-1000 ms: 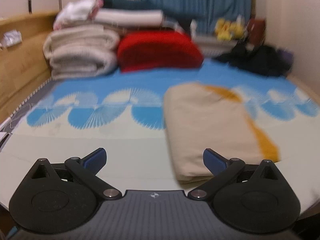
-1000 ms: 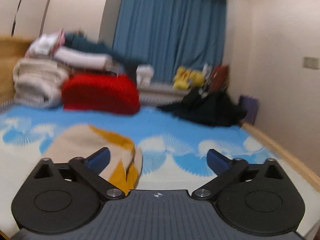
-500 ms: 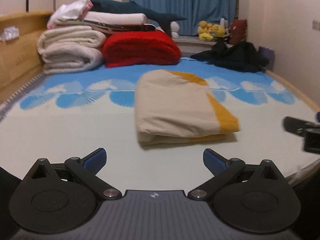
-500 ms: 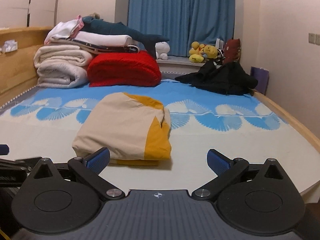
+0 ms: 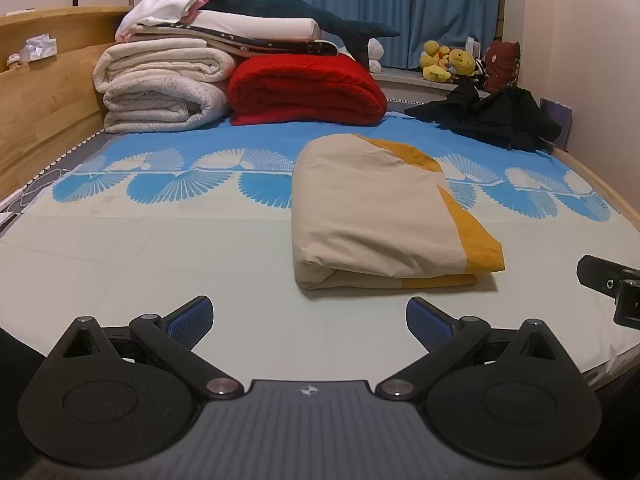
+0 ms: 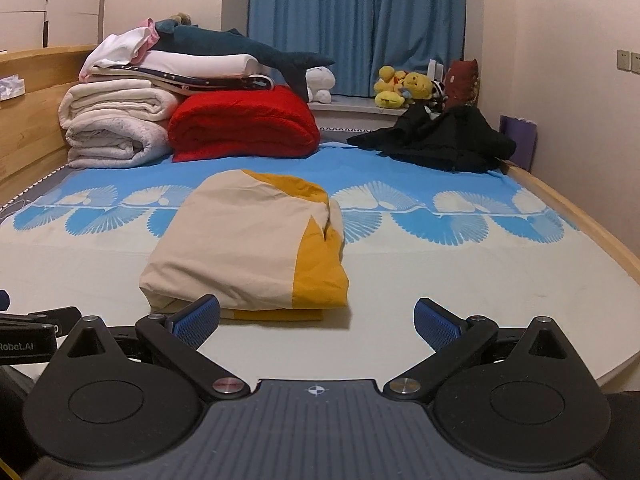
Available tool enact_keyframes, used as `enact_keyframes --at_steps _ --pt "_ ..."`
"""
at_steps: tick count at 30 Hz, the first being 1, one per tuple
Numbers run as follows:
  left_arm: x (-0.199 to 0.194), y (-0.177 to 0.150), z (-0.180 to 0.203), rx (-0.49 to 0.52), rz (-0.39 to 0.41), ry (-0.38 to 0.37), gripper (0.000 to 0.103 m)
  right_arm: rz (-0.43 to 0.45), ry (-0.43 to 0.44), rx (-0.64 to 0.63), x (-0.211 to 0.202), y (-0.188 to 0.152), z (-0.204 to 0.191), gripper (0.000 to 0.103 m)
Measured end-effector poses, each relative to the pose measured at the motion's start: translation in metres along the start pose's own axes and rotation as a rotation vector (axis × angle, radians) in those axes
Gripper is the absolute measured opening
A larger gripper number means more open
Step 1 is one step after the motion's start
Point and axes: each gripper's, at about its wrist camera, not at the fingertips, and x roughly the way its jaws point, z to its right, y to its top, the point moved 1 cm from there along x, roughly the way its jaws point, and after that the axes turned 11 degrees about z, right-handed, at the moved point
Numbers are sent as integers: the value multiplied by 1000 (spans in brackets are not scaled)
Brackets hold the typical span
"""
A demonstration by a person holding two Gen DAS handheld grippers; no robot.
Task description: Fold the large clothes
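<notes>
A cream and mustard-yellow fabric garment (image 5: 380,216), folded into a thick rectangular bundle, lies on the pale near part of the bed sheet (image 5: 140,248), which turns blue with a white fan print farther back. The left gripper (image 5: 310,320) hangs just short of the bundle's near edge, its blue-padded fingers (image 5: 188,320) spread wide and grasping nothing. The right gripper (image 6: 316,322) is likewise released, with its left pad overlapping the bundle's near edge in its own view; whether it touches the cloth cannot be told. At the far left, rolled white blankets (image 5: 160,88) and a folded red fleece blanket (image 5: 308,92) stand against the wooden headboard (image 5: 44,92), with a dark teal plush shark (image 5: 288,12) lying on the pile. A heap of black clothing (image 6: 436,140) sits at the far right, near yellow plush toys (image 6: 400,86) before the blue curtain (image 6: 356,20).
</notes>
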Motion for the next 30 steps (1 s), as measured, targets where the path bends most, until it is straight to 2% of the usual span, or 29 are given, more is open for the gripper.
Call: enact_keyframes --at_steps 30 --pt "-3 -3 8 14 10 -11 103 1 23 -21 -3 -2 -5 102"
